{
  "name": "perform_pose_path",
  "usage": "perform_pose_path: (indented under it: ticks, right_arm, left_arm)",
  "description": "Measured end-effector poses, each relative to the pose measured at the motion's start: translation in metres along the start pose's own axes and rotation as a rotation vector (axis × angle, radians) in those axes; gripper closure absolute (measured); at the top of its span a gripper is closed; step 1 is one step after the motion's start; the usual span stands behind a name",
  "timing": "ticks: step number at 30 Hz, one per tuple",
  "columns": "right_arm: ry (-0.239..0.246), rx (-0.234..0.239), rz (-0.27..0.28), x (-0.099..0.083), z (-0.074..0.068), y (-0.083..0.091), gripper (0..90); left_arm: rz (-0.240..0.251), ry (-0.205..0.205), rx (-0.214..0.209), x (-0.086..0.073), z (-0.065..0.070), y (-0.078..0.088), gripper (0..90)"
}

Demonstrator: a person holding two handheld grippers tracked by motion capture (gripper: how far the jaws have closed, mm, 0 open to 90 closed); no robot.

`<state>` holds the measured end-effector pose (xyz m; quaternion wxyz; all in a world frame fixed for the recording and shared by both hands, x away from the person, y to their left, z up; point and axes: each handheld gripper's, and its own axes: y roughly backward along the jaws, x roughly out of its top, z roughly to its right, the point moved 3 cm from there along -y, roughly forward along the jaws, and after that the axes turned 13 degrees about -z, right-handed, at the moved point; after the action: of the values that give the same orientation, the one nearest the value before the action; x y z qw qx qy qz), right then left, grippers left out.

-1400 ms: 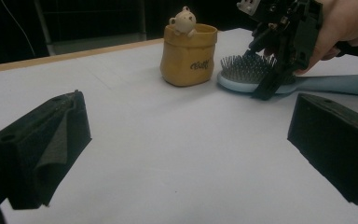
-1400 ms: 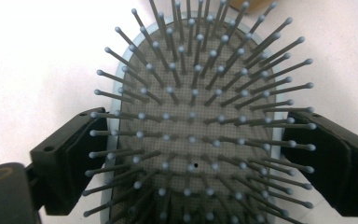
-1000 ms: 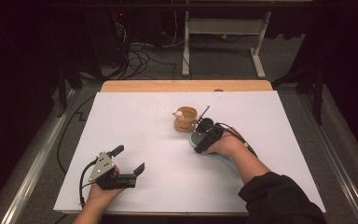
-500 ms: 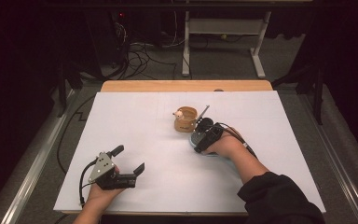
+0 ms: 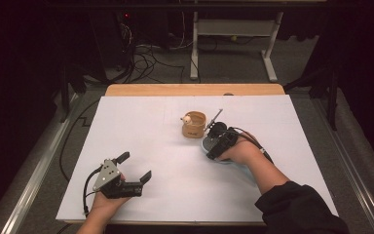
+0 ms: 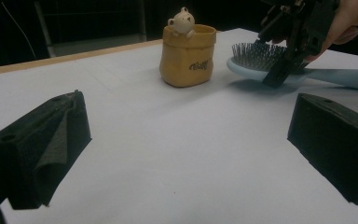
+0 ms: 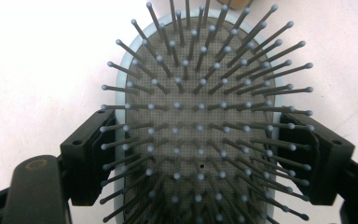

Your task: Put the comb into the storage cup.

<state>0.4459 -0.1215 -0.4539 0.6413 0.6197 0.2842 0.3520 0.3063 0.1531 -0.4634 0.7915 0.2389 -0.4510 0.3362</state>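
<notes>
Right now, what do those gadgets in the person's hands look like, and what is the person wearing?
Each hand-held gripper is black with two blocky jaws. The left hand-held gripper carries a grey three-cornered plate and trails a black cable. The right hand-held gripper also trails a black cable. The right arm wears a dark sleeve; the left forearm is bare.

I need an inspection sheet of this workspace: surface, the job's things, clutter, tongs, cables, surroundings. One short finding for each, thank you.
Surface: white sheet over a wooden table, its bare edge at the far side.
Job's things: light blue hairbrush lying bristles up; tan pouch-shaped holder with a small bear figure on its rim, just beside the brush head.
Clutter: nothing seen.
Tongs: right tongs straddle the brush head, jaws at its sides; contact not clear. Left tongs open, holding nothing, near the front edge.
Cables: black cable from each gripper; a tangle on the floor beyond the table.
Surroundings: dark room, white metal frame legs behind.
</notes>
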Motion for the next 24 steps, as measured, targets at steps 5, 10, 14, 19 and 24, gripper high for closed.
perform_pose_path:
  ticks: [5, 10, 14, 19, 24]
  right_arm:
    - [0.005, -0.004, 0.014, -0.003, -0.001, 0.006, 20.8]
    - [0.013, -0.012, 0.023, -0.007, -0.002, 0.013, 20.7]
    - [0.010, -0.016, 0.041, -0.010, -0.002, 0.021, 20.7]
    - [0.004, -0.019, 0.063, -0.016, -0.002, 0.032, 20.7]
    - [0.002, -0.026, 0.070, -0.021, -0.001, 0.043, 20.7]
  left_arm:
    - [0.000, -0.001, 0.001, 0.000, 0.000, 0.000, 0.3]
    - [0.000, -0.001, 0.001, 0.000, 0.000, 0.000, 0.3]
    - [-0.001, 0.000, 0.002, 0.000, -0.001, 0.000, 0.3]
    - [-0.001, 0.000, 0.002, 0.000, 0.000, 0.000, 0.3]
    - [0.000, 0.004, 0.002, 0.000, 0.000, 0.000, 0.3]
